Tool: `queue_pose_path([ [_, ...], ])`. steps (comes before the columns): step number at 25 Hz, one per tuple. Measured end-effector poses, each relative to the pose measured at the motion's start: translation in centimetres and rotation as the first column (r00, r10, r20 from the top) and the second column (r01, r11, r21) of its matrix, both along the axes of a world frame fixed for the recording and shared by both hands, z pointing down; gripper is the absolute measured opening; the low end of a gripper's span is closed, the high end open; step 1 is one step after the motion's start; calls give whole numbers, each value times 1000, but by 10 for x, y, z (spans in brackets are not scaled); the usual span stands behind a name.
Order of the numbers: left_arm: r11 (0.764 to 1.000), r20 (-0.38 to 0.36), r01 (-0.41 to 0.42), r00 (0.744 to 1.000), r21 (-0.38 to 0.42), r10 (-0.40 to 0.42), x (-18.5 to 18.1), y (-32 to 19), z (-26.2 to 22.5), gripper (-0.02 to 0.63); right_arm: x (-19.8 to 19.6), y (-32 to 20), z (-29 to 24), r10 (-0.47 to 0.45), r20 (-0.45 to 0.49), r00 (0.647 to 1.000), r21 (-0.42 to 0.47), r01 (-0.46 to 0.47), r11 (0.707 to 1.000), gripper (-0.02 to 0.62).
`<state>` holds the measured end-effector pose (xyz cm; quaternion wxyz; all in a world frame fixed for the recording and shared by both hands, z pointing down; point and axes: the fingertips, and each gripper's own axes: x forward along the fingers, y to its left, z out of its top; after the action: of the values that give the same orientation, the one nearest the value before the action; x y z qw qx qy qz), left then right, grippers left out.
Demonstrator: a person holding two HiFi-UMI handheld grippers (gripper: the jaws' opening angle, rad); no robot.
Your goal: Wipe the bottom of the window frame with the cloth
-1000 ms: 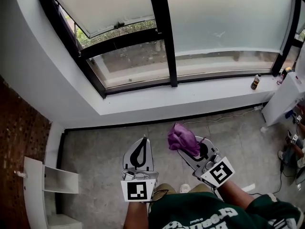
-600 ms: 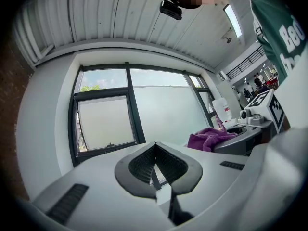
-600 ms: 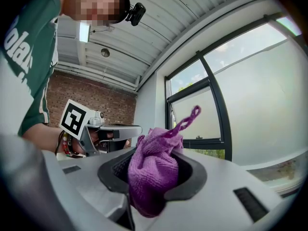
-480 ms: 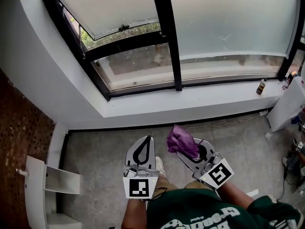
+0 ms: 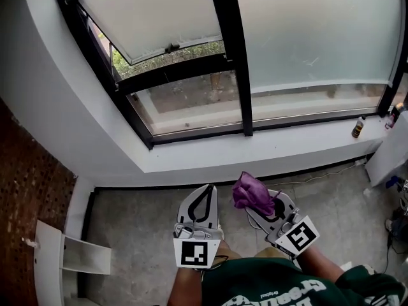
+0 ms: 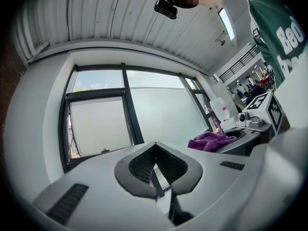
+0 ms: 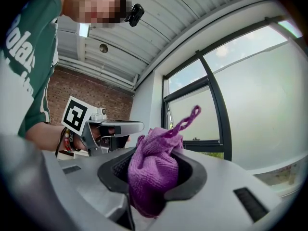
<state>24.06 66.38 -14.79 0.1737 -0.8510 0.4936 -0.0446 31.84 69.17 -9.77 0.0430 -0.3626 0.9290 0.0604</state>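
Note:
A bunched purple cloth point(image 5: 253, 193) point(image 7: 154, 170) point(image 6: 211, 140) is clamped in my right gripper point(image 5: 255, 199) point(image 7: 153, 177), which is shut on it and held low in front of the person's body. My left gripper point(image 5: 205, 199) point(image 6: 156, 165) is beside it on the left, shut with nothing between its fingers. Both are held over the floor, short of the white sill point(image 5: 255, 153). The window's black bottom frame point(image 5: 268, 124) runs above the sill, with a black mullion point(image 5: 236, 50) and a tilted-open pane point(image 5: 153, 18) at the left.
A small dark bottle point(image 5: 359, 127) stands on the sill at the far right beside a white cabinet point(image 5: 390, 152). White shelving point(image 5: 70, 250) sits on the tiled floor at the left by a brick wall point(image 5: 25, 190). A cable point(image 5: 306, 177) trails along the floor under the sill.
The person has stepped closer to the window: sill and frame sit lower and larger in view. Both grippers have shifted slightly right, still holding the same poses.

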Motion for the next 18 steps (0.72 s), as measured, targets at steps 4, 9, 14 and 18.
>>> queue_pose_path([
  [4, 1000, -28, -19, 999, -20, 19, -38, -77, -1, 8, -30, -71, 1, 47, -12, 999, -34, -47, 998, 155],
  [9, 998, -28, -62, 998, -19, 61, -83, -188, 3, 8, -73, -175, 3, 101, -31, 994, -58, -103, 993, 155],
  [14, 996, 0, -84, 996, -14, 84, -130, -302, -15, 8, -127, -281, -25, 127, -37, 991, -48, -129, 991, 155],
  [18, 994, 8, -105, 994, -8, 105, -160, -377, -26, 8, -159, -354, -37, 141, -38, 989, -49, -143, 989, 155],
])
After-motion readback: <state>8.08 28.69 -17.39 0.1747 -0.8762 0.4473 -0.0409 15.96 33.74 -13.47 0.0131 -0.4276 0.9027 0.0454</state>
